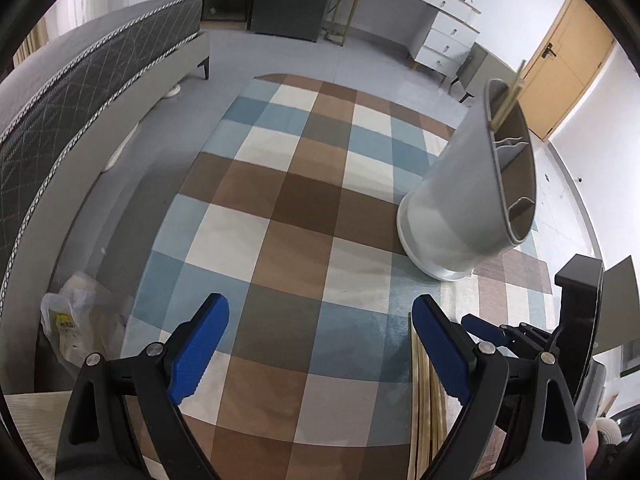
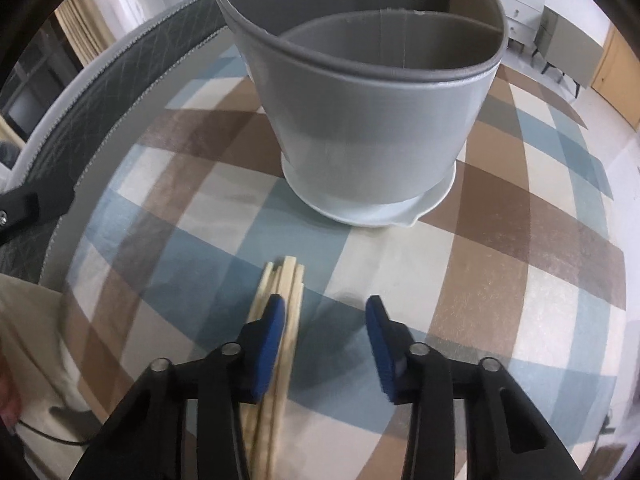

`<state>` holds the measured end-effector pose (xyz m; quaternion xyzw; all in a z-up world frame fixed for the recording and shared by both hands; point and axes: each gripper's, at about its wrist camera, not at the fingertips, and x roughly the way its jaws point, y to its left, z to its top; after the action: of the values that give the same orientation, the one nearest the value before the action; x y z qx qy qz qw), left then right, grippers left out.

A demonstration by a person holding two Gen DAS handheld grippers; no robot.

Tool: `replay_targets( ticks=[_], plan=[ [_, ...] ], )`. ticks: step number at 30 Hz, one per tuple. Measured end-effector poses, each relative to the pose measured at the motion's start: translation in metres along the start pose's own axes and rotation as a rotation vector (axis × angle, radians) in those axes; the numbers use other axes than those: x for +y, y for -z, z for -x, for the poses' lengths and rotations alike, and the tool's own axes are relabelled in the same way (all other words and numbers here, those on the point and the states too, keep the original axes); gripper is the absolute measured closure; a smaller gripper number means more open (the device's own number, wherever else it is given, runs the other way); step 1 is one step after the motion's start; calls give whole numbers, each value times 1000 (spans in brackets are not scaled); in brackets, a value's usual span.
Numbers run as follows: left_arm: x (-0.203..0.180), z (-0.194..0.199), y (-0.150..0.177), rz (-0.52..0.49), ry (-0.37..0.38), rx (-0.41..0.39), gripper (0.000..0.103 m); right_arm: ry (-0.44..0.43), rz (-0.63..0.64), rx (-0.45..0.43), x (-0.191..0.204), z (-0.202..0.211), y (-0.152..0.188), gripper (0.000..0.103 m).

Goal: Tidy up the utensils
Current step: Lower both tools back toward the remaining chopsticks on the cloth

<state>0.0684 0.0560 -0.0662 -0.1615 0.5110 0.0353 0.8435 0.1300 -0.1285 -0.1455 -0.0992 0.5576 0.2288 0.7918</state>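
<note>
- Chopsticks (image 2: 280, 312) are lying in a bundle on the checked cloth (image 2: 500, 280), just in front of the holder (image 2: 360, 128), and my right gripper (image 2: 326, 344) is over their near end.
- Right jaws are part open with nothing pinched. The left pad looks like it sits on top of the bundle, not beside it, so I'd shift left a bit before squeezing.
- I'd grab near the ends, lift, then tip them upright into a free compartment.
- Left gripper (image 1: 320, 344) hangs wide open and empty over bare cloth.
- One pair (image 1: 506, 100) already stands in the holder's far slot.
</note>
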Motion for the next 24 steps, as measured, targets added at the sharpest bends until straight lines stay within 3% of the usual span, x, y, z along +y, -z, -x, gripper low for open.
replay_targets(
  ticks=[4,11,24],
  plan=[
    [2,-5,1,16,4,22,13,15,-17,10,-5,-1,0,72],
    [4,-8,1,27,-1,30,13,18,-28,6,-11,1,-1,73],
    [16,-17,2,71,-41,51,13,74,63,-8,9,-4,-11,75]
  ],
)
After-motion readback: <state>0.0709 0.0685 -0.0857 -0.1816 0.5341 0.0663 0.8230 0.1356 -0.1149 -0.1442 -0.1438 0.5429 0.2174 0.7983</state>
